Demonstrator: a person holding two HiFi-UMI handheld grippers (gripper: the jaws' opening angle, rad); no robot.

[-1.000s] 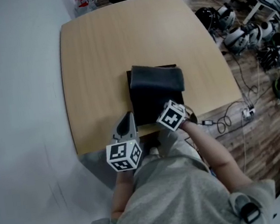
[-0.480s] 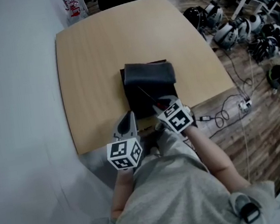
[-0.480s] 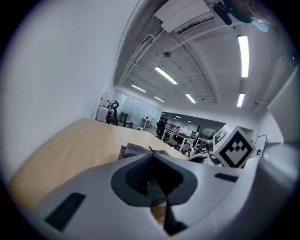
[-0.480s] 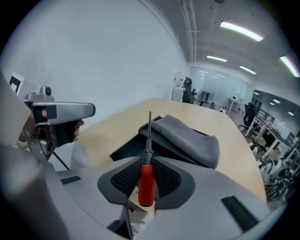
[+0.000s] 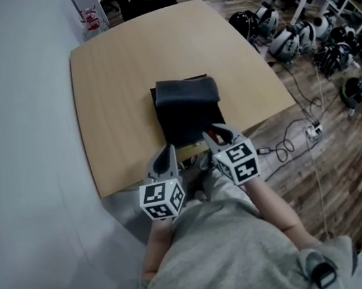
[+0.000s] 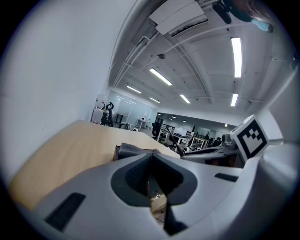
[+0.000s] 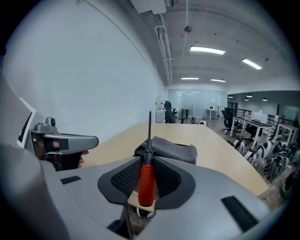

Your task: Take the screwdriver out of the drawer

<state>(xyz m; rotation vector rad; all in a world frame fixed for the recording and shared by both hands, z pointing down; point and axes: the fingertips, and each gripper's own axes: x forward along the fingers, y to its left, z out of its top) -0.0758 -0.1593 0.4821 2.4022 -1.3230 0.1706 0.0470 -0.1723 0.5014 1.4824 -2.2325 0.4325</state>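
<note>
The right gripper (image 7: 148,158) has its fingers clamped on the red handle of the screwdriver (image 7: 146,183), shaft pointing up and away toward the dark drawer unit (image 5: 186,107). The tool hangs over the near edge of the tabletop (image 5: 113,83). It looks lifted out already, so the job now is to hold a firm squeeze and carry it level to bare wood beside the unit. The left gripper (image 6: 151,157), fingers together on nothing, sits just beside and should stay clear of the shaft tip.

The table (image 5: 113,83) lies bare at upper left and top; only the dark drawer box (image 5: 186,107) blocks mid-frame.
</note>
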